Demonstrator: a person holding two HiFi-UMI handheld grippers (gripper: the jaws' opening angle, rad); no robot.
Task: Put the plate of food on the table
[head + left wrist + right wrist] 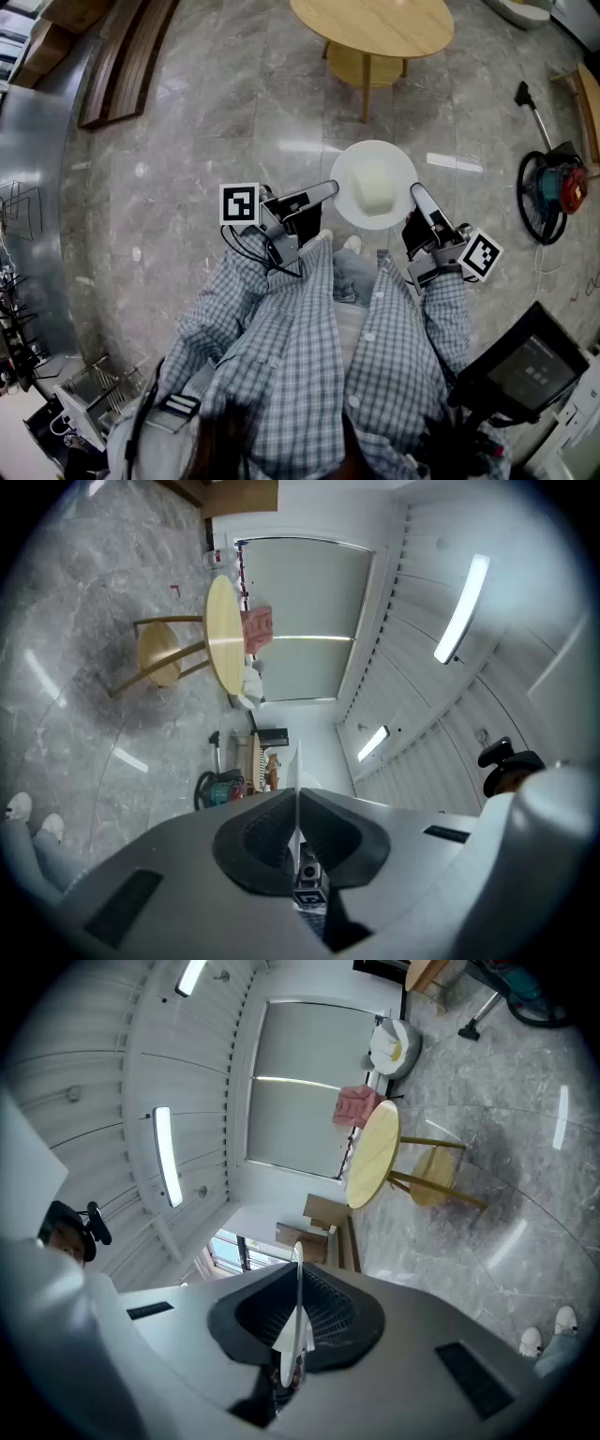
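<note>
A white plate [349, 172] with a pale block of food [373, 186] is carried level above the stone floor. My left gripper [332, 188] is shut on the plate's left rim, and my right gripper [415, 194] is shut on its right rim. In the left gripper view the rim shows edge-on as a thin white line [298, 789] pinched between the dark pads. The right gripper view shows the same thin rim [297, 1321] clamped between its pads. A round wooden table [373, 26] stands ahead, beyond the plate; it also appears as the table [222, 635] and the table [373, 1155].
A vacuum cleaner [551, 186] with its hose lies on the floor at the right. A wooden bench [122, 66] runs along the far left. A dark monitor [525, 367] stands at the lower right. A pink object [356, 1105] rests on the table's far side.
</note>
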